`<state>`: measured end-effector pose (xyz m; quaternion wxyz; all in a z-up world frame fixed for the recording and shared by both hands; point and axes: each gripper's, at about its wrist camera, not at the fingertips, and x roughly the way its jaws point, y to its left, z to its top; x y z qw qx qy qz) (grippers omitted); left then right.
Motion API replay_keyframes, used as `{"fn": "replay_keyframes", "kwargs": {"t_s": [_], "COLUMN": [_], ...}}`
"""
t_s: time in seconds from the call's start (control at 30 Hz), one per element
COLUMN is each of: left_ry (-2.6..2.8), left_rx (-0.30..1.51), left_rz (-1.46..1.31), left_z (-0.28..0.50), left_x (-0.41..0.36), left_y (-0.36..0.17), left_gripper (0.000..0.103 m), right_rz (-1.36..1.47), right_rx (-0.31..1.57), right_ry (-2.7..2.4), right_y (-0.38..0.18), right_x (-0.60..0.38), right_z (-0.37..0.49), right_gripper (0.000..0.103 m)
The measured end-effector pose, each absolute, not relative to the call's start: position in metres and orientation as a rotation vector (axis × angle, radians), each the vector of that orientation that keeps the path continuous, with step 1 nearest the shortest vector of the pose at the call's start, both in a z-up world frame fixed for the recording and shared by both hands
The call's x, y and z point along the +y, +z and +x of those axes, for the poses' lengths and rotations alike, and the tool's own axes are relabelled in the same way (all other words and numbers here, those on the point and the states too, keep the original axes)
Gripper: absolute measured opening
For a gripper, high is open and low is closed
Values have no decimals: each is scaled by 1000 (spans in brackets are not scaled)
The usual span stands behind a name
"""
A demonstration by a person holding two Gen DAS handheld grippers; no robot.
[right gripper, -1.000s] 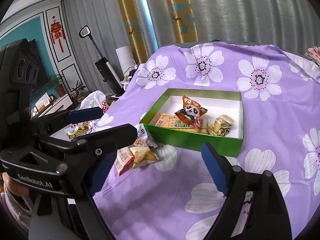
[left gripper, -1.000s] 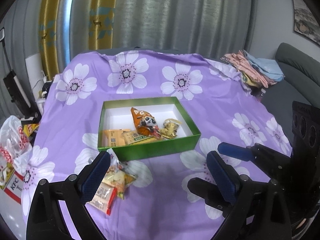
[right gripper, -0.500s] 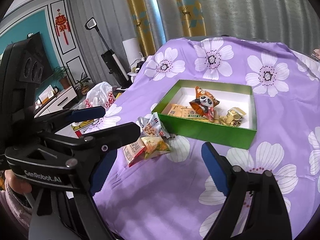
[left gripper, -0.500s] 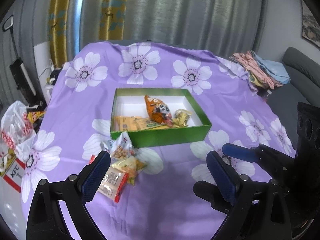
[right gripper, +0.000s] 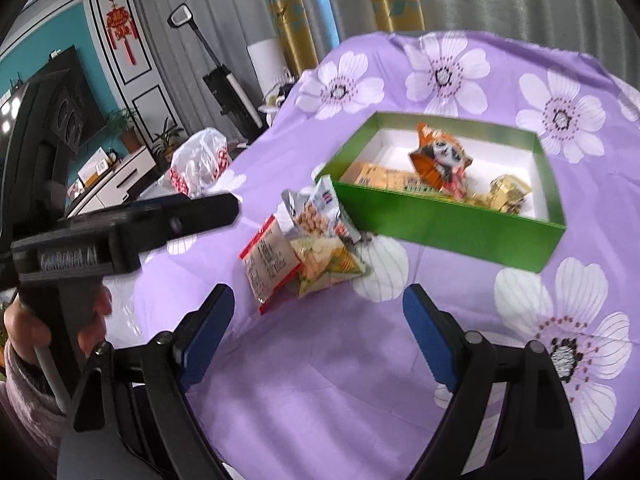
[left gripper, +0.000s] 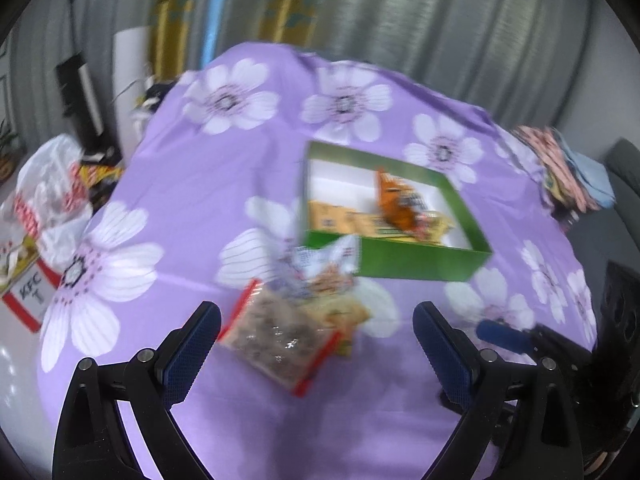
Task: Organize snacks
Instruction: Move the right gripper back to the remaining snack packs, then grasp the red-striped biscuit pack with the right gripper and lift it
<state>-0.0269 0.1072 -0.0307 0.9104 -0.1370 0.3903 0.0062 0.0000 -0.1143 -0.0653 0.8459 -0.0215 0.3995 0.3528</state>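
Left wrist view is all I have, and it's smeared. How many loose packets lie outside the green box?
Observer: Three: a red-edged packet, a peanut bag and a yellow-green chip bag.
Operator: Is the peanut bag against the green box?
Observer: Yes, it leans at the near corner.
Operator: Is the right gripper holding anything?
Observer: No, it is open and empty, short of the pile.

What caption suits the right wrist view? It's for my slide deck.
Open right claw faces three loose snack packets beside a green box of snacks on a purple floral cloth.
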Motion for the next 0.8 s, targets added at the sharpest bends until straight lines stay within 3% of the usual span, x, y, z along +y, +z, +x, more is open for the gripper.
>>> {"fn": "replay_keyframes", "kwargs": {"t_s": [0.4, 0.5, 0.8], "left_ry": [-84, -129, -247], "left_rx": [823, 810, 886], "left_rz": [-368, -350, -407], "left_z": [-14, -5, 25], "left_x": [144, 149, 164], "left_y": [-79, -83, -109], "left_gripper": [96, 96, 96], "right_rz": [-63, -66, -62], "right_rx": [961, 979, 1025], "right_ry": [851, 879, 852], "right_y": [-110, -120, -138], "right_x": [-68, -53, -26], "right_z": [1, 0, 17], "right_gripper": [86, 76, 60]}}
